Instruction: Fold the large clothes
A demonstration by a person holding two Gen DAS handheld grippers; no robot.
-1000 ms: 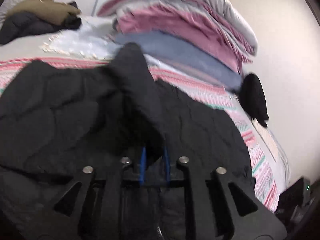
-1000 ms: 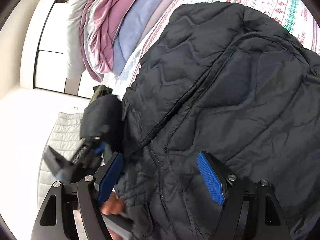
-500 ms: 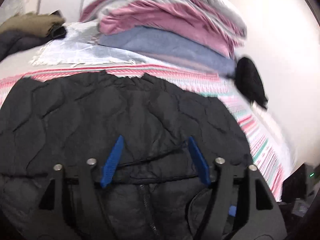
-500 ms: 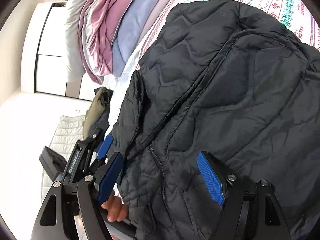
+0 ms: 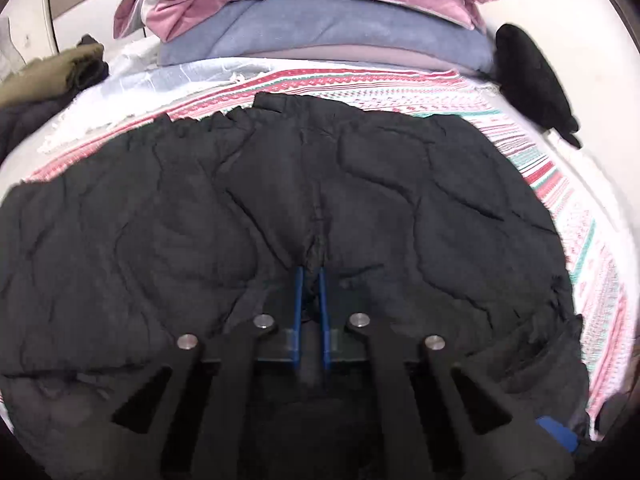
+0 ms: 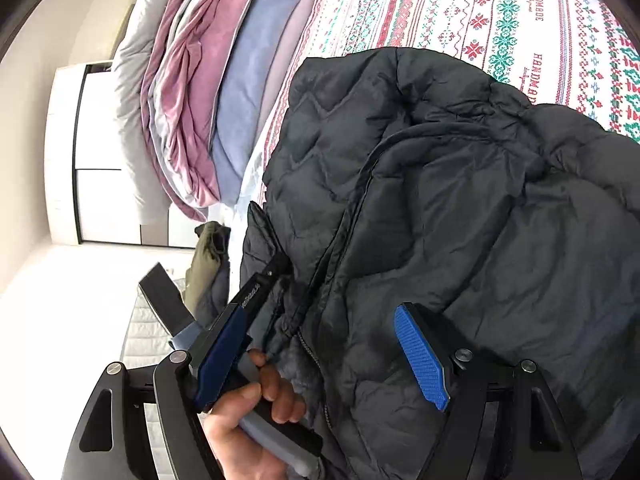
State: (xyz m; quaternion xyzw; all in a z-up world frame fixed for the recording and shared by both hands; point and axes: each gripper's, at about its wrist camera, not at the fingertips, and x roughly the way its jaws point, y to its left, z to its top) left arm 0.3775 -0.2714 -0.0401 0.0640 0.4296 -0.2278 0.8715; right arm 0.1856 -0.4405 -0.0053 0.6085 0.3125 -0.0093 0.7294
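A black quilted jacket (image 5: 280, 208) lies spread on the patterned bedspread (image 5: 400, 88). My left gripper (image 5: 311, 276) is shut on a pinch of the jacket's fabric near its middle seam. In the right wrist view the same jacket (image 6: 460, 220) fills the frame, with its zipper edge running toward the lower left. My right gripper (image 6: 320, 352) is open and empty, its blue pads hovering over the jacket's near edge. The left gripper (image 6: 280, 264) and the hand holding it show at the lower left of the right wrist view, clamped on the jacket's edge.
A stack of folded blankets and pillows (image 5: 320, 12) in pink, blue and grey sits at the head of the bed. An olive garment (image 5: 52, 72) lies at the far left and a black item (image 5: 532, 76) at the right edge by the wall.
My left gripper let go of the raised jacket flap, opened as the flap dropped flat, then shut on the jacket near its middle. My right gripper stayed open and shifted slightly.
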